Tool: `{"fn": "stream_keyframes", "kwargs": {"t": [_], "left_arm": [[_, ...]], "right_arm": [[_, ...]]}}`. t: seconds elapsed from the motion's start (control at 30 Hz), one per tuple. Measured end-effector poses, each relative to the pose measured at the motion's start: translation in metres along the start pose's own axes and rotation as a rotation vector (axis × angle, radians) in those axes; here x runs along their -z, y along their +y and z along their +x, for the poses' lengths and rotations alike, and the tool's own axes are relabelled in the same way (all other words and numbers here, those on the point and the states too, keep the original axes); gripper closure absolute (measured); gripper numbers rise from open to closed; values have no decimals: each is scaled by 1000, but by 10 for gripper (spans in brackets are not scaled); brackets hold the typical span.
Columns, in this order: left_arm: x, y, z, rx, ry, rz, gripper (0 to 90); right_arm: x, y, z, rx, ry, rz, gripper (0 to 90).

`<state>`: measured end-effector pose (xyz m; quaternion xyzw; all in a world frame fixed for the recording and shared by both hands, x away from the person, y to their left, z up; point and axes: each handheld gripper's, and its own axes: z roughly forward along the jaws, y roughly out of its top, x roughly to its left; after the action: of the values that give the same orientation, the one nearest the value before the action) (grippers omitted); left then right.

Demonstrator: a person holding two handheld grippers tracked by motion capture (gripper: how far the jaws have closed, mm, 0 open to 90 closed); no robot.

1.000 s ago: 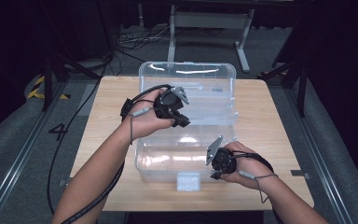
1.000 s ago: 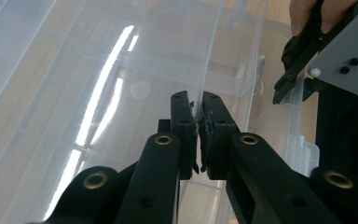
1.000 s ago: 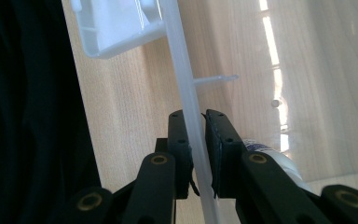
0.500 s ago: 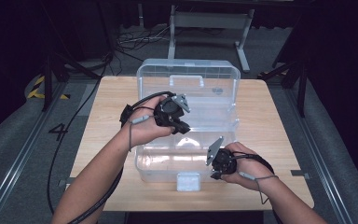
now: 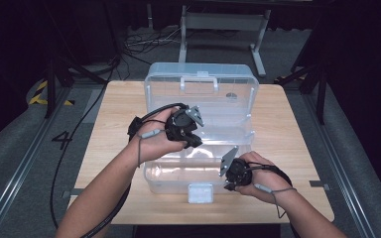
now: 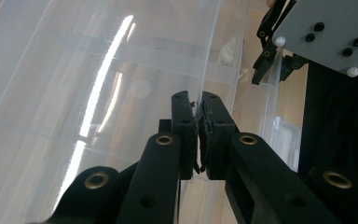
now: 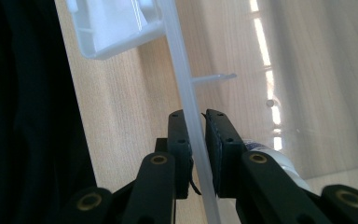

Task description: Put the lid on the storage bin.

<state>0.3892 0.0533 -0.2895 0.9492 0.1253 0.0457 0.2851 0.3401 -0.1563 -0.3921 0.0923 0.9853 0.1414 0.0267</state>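
A clear plastic toolbox stands on the wooden table with its lid raised behind it. My left gripper is over the middle of the box, shut on the thin upright edge of a clear inner tray. Close to the table's front, my right gripper is shut on the rim of the box's front wall, just right of the white latch. The right gripper's grey plate fills the left gripper view's upper right.
The box sits mid-table, with bare wood to its left and right. Black cables trail off the table's left side to the floor. A metal stand is behind the table. Darkness surrounds the table.
My left hand has come a little toward the near side of the box, with its gripper still on the clear tray. The right hand has kept still.
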Motion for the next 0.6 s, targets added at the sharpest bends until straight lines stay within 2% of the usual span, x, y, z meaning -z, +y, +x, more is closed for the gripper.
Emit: {"fn": "stream_keyframes", "kwargs": {"t": [0.17, 0.6], "left_arm": [[-1, 0, -5, -5, 11, 14, 855], [-4, -2, -11, -9, -1, 33, 855]], "right_arm": [[0, 0, 1, -2, -6, 2, 814], [0, 0, 3, 1, -25, 3, 803]]}}
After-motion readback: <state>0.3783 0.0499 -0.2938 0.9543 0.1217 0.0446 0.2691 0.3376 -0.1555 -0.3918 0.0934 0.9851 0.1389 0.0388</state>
